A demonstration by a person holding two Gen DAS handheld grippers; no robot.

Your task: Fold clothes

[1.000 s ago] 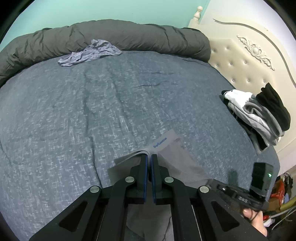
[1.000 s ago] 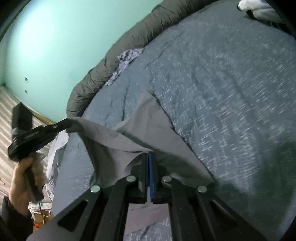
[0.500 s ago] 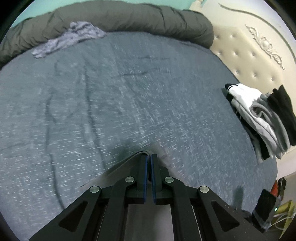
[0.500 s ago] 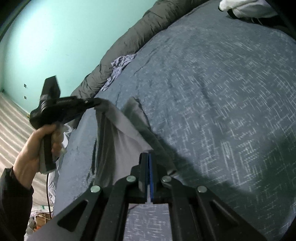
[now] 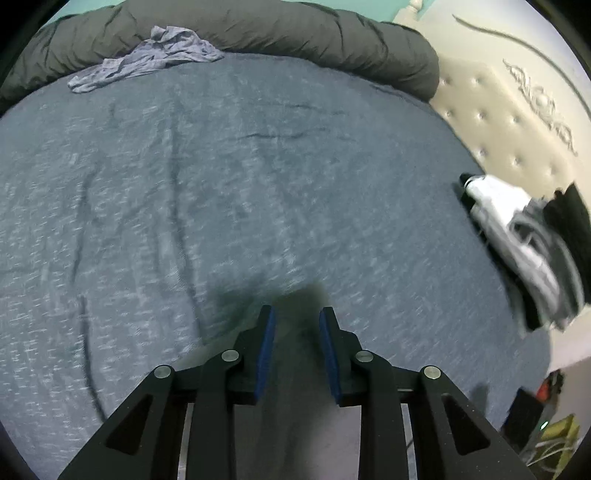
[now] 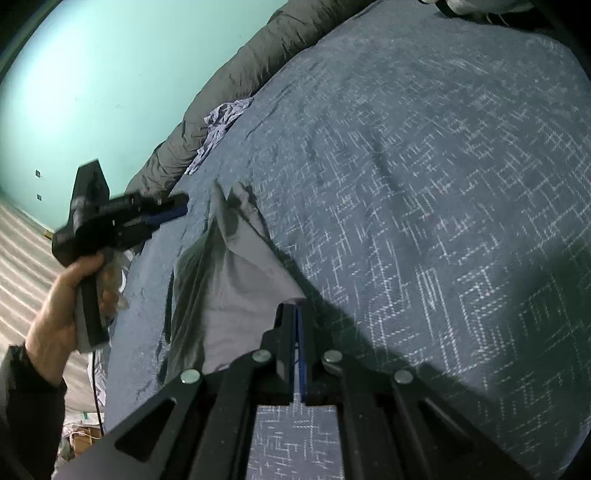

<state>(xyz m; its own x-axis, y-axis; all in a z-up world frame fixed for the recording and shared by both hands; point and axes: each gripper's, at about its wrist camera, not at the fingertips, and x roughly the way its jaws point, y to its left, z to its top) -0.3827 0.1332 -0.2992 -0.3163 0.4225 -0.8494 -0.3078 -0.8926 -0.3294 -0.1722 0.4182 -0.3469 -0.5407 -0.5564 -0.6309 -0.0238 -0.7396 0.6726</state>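
Grey cloth [image 6: 236, 280] lay on the blue bedspread [image 6: 424, 184], one corner pinched in the right gripper [image 6: 297, 310], whose jaws were pressed together on it. The far corner lay loose on the bed just beside the left gripper [image 6: 177, 210], which a hand [image 6: 62, 295] held above the spread. From the left wrist, that gripper [image 5: 295, 314] had its jaws parting, the blue pads [image 5: 267, 354] clear of the fabric below them. A crumpled garment [image 5: 147, 61] rested against the dark rolled duvet [image 5: 258, 29] at the far edge. Folded clothes [image 5: 524, 240] were stacked near the cream headboard [image 5: 517, 122].
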